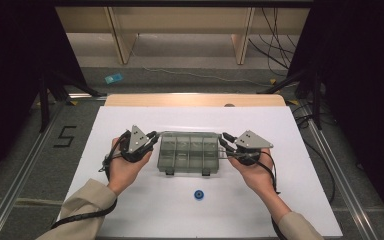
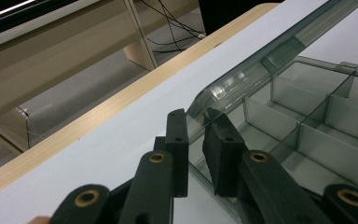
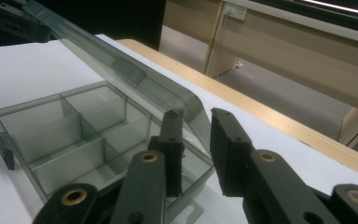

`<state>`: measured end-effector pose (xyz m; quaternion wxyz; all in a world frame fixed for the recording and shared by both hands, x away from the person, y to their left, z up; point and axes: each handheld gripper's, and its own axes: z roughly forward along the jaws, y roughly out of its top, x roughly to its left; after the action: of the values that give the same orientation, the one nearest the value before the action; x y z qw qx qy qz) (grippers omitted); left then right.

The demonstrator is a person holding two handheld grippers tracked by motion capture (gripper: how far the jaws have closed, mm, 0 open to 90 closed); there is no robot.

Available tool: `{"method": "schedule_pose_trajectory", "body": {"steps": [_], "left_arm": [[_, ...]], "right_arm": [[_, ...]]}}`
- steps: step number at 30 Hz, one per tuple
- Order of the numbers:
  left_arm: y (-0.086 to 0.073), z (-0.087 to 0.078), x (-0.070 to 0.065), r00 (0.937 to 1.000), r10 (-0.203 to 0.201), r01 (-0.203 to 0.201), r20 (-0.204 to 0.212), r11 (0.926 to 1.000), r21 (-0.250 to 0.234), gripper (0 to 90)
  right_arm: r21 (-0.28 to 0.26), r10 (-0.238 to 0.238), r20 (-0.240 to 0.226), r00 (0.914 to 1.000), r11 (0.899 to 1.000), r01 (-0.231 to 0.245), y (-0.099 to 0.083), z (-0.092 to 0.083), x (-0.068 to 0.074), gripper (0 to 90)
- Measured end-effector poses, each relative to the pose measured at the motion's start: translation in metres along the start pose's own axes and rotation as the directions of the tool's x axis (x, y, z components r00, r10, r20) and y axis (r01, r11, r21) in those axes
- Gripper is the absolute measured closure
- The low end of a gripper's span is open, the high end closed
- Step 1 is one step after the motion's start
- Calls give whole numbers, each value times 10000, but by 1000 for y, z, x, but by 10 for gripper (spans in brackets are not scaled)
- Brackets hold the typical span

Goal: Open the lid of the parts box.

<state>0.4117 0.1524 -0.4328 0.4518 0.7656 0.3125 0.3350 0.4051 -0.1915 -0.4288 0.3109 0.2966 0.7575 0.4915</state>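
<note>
We see a grey clear box (image 1: 188,152) in the middle of the high view, on the white table (image 1: 145,205). It has small compartments inside and two latches at its lower edge. Its lid (image 3: 121,70) is raised and stands tilted over the far side of the box.

The left gripper (image 1: 153,138) is at the left end of the box, a little left of the centre of the frame. In the left gripper view the two jaws stand close together on each side of the lid corner (image 2: 205,105), in the lower middle of the frame. The gap between them is narrow and the thin edge of the lid passes between them, so we read this as a grip on the lid.

The right gripper (image 1: 225,141) is at the right end of the box, right of the centre. In the right gripper view its jaws rise from the bottom of the frame, with the rounded lid corner between them. The left jaw is near the lid, but a gap shows beside the right jaw. We cannot tell if the pads press on it.

A small blue ring (image 1: 198,194) lies on the table below the box, well apart from it.
</note>
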Motion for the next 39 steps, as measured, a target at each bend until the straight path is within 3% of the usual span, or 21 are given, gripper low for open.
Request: {"method": "schedule_pose_trajectory", "body": {"steps": [10, 19, 39], "left_arm": [[4, 4, 2, 10000, -28, 27, -57, 9999, -100, 812], [7, 6, 2, 9995, -133, 129, -272, 9998, -155, 824], [12, 12, 12, 9982, -503, 496, -313, 9985, -243, 840]], "right_arm": [[-149, -141, 317, 9994, 9998, 146, 4, 6, 1, 793], [-233, -196, 882, 9959, 9995, 217, 9, 12, 0, 821], [-220, 6, 1107, 9939, 9998, 18, 14, 19, 0, 831]]}}
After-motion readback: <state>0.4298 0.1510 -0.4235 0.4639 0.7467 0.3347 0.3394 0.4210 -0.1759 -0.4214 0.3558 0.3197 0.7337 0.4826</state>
